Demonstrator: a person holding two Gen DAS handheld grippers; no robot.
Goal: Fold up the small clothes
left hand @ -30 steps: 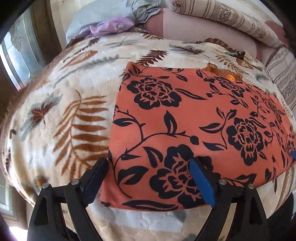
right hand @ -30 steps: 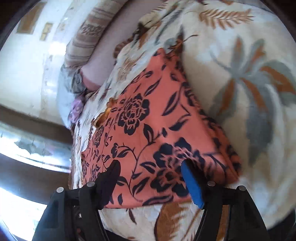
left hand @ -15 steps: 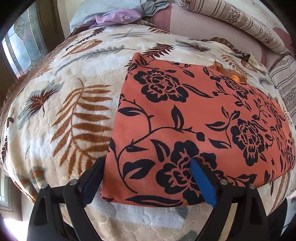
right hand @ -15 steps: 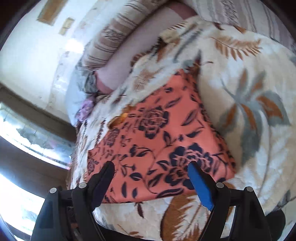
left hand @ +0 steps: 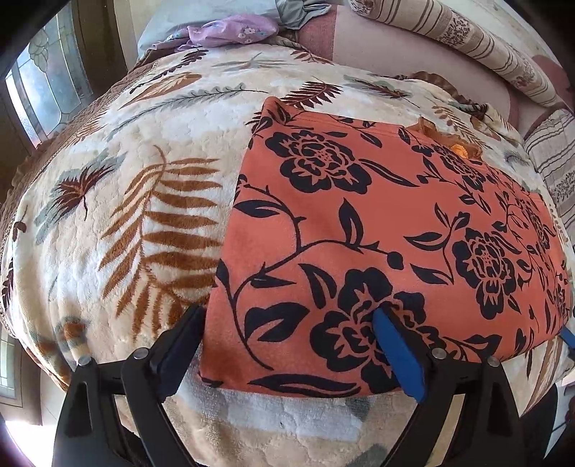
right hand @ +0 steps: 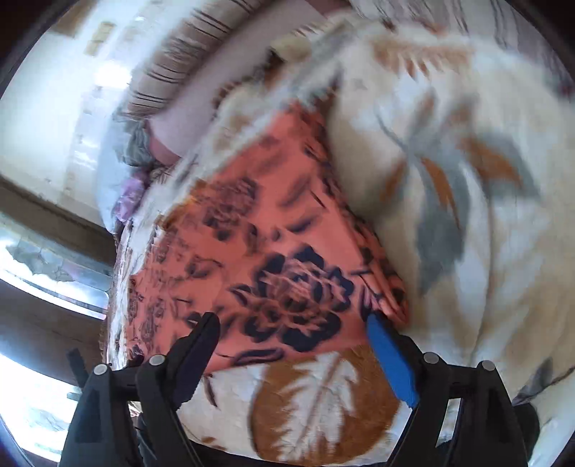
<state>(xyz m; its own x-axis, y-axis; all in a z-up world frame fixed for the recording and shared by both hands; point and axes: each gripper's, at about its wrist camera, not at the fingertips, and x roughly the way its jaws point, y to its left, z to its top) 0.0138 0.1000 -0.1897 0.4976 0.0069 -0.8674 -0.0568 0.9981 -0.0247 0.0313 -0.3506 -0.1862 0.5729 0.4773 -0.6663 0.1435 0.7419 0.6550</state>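
My left wrist view was sharp: the orange floral garment [left hand: 377, 233] lay flat and folded on the leaf-print blanket [left hand: 125, 215], with a lilac cloth [left hand: 230, 30] and a striped bolster [left hand: 467, 39] at the far end. My right wrist view was smeared with motion, but it alone showed the pale wall [right hand: 46, 107] and the garment's layered side edge.

I held my left gripper [left hand: 287, 345] tilted steeply down over the garment's near left corner, jaws spread wide, gripping nothing. My right gripper [right hand: 291, 345] slanted down at the near right corner, jaws wide apart, nothing pinched between them.
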